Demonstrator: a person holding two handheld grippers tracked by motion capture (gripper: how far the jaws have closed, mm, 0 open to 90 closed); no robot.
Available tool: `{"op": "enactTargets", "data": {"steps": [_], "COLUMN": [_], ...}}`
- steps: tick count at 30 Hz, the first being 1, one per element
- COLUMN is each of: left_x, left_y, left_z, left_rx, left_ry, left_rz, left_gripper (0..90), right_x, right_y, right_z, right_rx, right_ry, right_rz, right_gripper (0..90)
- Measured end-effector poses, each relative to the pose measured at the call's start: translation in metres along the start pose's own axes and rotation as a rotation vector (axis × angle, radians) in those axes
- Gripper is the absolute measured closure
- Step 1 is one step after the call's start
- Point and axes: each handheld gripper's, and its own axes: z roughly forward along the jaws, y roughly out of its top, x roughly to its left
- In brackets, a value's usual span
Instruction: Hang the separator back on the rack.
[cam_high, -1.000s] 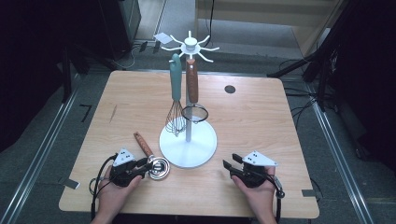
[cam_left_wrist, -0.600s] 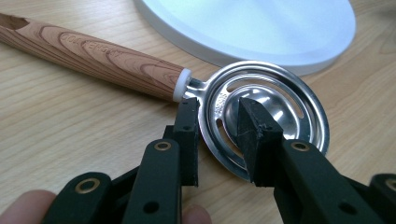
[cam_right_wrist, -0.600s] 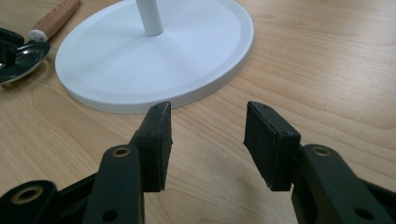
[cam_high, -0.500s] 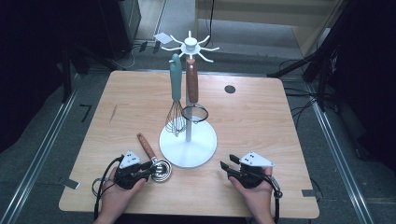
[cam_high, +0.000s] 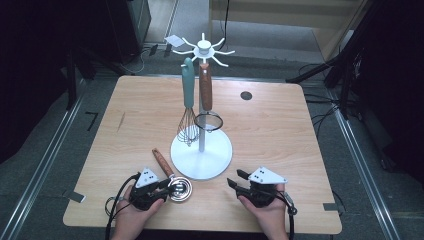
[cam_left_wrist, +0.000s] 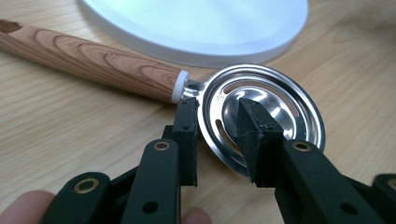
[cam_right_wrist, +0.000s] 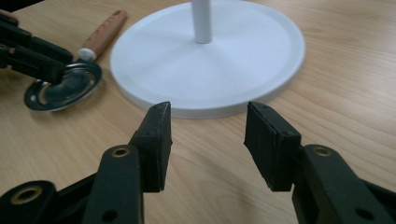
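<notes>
1. Left claw (cam_left_wrist: 217, 140) is clamped on the rim of the slotted spoon (cam_left_wrist: 261, 116), one black pad outside the shiny steel bowl, one inside.
2. Its grained wooden handle (cam_left_wrist: 93, 60) lies on the pale wood bench (cam_high: 280, 130), beside the round white stand base (cam_high: 201, 154).
3. Right claw (cam_right_wrist: 208, 140) hovers with its ribbed pads apart, holding nothing, facing that base.

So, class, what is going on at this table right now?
A person holds a gripper in each hand. The left gripper has its jaws across the rim of a slotted steel spoon with a wooden handle, lying beside the white round-based utensil stand. A teal-handled whisk and a brown-handled strainer hang there. The right gripper is open above bare wooden table.
</notes>
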Motion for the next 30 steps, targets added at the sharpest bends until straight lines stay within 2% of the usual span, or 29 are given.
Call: {"op": "enactTargets", "data": {"steps": [3, 8, 12, 14, 18, 22, 23, 24, 25, 28, 30], "left_x": [-0.006, -0.016, -0.026, -0.029, -0.034, -0.028, -0.023, -0.019, -0.015, 0.0, 0.007], "left_y": [-0.001, -0.002, -0.002, -0.002, -0.003, -0.002, -0.002, -0.002, -0.001, 0.0, -0.001], "left_z": [0.002, 0.003, 0.006, 0.008, 0.009, 0.0, -0.004, -0.007, -0.01, -0.018, -0.019], "left_rx": [0.003, 0.008, 0.013, 0.012, 0.004, -0.043, -0.058, -0.079, -0.094, -0.129, -0.13], "left_ry": [-0.016, -0.044, -0.063, -0.074, -0.114, -0.13, -0.138, -0.14, -0.118, -0.047, -0.03], "left_rz": [0.003, 0.013, 0.026, 0.027, 0.043, 0.027, 0.014, 0.004, 0.0, -0.018, -0.036], "left_gripper": [67.7, 66.6, 64.6, 62.1, 59.5, 51.9, 52.1, 54.1, 58.1, 70.2, 74.6], "right_x": [0.011, 0.028, 0.039, 0.044, 0.05, 0.056, 0.057, 0.058, 0.059, 0.066, 0.068], "right_y": [0.004, 0.007, 0.007, 0.007, 0.006, 0.006, 0.006, 0.006, 0.006, 0.004, 0.003], "right_z": [0.005, 0.013, 0.019, 0.022, 0.027, 0.031, 0.032, 0.034, 0.036, 0.043, 0.047], "right_rx": [0.0, 0.0, 0.006, 0.014, 0.023, 0.028, 0.034, 0.037, 0.047, 0.096, 0.113], "right_ry": [0.028, 0.081, 0.11, 0.138, 0.161, 0.18, 0.194, 0.227, 0.248, 0.251, 0.24], "right_rz": [-0.022, -0.031, -0.054, -0.058, -0.053, -0.06, -0.056, -0.049, -0.047, -0.06, -0.07], "right_gripper": [51.8, 51.5, 54.1, 54.8, 58.8, 68.7, 73.7, 76.1, 80.1, 84.9, 85.3]}}
